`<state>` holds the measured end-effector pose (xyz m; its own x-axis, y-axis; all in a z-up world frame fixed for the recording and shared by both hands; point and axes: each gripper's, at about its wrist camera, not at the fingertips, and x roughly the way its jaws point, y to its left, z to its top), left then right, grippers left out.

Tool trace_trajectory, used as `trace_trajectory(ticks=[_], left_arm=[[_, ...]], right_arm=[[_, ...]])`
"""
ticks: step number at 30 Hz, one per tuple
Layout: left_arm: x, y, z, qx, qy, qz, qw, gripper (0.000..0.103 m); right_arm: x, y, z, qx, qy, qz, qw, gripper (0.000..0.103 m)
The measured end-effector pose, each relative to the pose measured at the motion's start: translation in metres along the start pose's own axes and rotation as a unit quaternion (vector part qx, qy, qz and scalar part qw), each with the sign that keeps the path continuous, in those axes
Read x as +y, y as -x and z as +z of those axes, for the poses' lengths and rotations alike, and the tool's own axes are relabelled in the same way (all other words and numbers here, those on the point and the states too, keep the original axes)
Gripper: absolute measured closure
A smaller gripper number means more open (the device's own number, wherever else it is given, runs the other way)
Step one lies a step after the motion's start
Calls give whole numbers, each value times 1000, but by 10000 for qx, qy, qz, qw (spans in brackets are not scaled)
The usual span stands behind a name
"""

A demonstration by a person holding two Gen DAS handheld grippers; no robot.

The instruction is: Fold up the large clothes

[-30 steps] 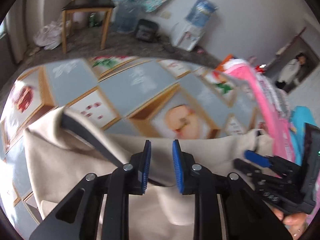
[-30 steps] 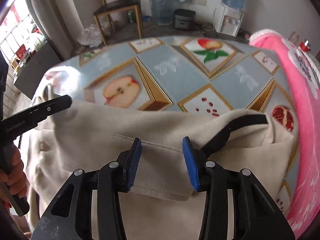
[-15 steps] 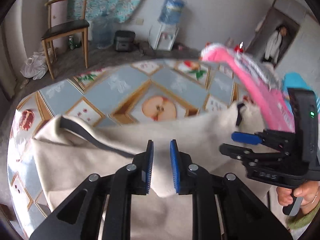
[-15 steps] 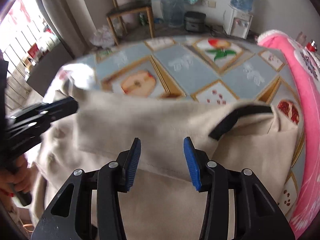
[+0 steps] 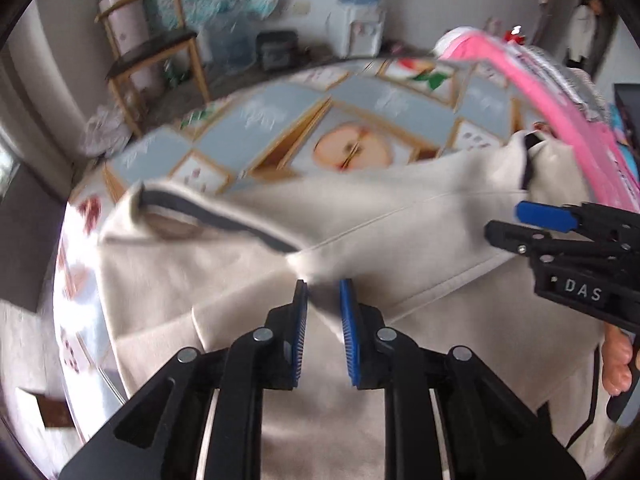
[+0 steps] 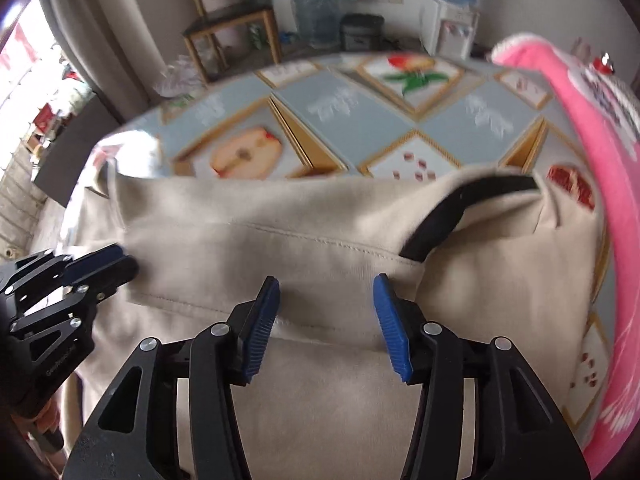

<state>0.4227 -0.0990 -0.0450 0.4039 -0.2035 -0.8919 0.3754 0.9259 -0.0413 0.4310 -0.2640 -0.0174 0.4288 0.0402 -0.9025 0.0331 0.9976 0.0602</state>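
Still folding the beige coat (image 6: 320, 248) over the near half of the table (image 6: 360, 120), right up against the pink garment (image 6: 592, 160) piled along the right edge. Comparing with half a second back: dragging the top flap further toward the near edge, so now showing more of the fruit-print cloth behind it and stacking a second layer over the body of the coat.

Pinching a little ridge of that flap with the left gripper (image 5: 323, 300), pads nearly together with fabric bunched at the tips, and lifting it off the layer underneath. Keeping the right gripper (image 6: 326, 296) spread wide and hanging over the stitched hem, gripping nothing.

Leaving the dark trim (image 6: 460, 204) curling up near the right edge. Probably meaning one fold nearly landed, but still needing flattening and letting go before starting the next one.
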Motion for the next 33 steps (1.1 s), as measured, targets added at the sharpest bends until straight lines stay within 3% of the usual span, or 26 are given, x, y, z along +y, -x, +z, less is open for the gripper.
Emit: trace_trajectory(ticks=[5, 7, 12, 13, 15, 18, 19, 21, 22, 24, 29, 33], left_arm=[[8, 23, -7, -413, 95, -53, 9991, 86], [8, 30, -6, -506, 50, 52, 9987, 86], [14, 26, -3, -370, 292, 199, 9987, 86], [15, 22, -4, -257, 305, 258, 9989, 86], [15, 15, -8, -84, 294, 335, 9990, 86], [17, 22, -14, -109, 220, 331, 9992, 84], [16, 29, -16, -150, 178, 320, 9992, 82], [14, 46, -21, -223, 76, 242, 9994, 69], [11, 55, -24, -267, 4, 213, 9994, 65], [5, 79, -37, -428, -249, 186, 9986, 46], [-6, 130, -89, -623, -799, 355, 9942, 32], [-4, 160, -147, -662, -740, 246, 9948, 28]], right_arm=[[18, 30, 2, -319, 120, 154, 9993, 54], [25, 34, 5, -470, 157, 182, 9986, 49], [35, -6, 4, -25, 169, -83, 9998, 45], [36, -5, 1, -171, 212, -130, 9995, 42], [38, 0, -2, -58, 276, -186, 9994, 41], [33, 23, -13, -74, 264, -32, 9996, 37], [31, 36, -18, -150, 254, 2, 9996, 30], [26, 62, -30, -297, 227, 0, 9993, 21], [23, 77, -38, -380, 220, 33, 9990, 20], [17, 104, -56, -493, 222, 121, 9985, 14], [6, 155, -105, -618, 232, 144, 9977, 7], [7, 182, -155, -711, 261, -135, 9970, 7]])
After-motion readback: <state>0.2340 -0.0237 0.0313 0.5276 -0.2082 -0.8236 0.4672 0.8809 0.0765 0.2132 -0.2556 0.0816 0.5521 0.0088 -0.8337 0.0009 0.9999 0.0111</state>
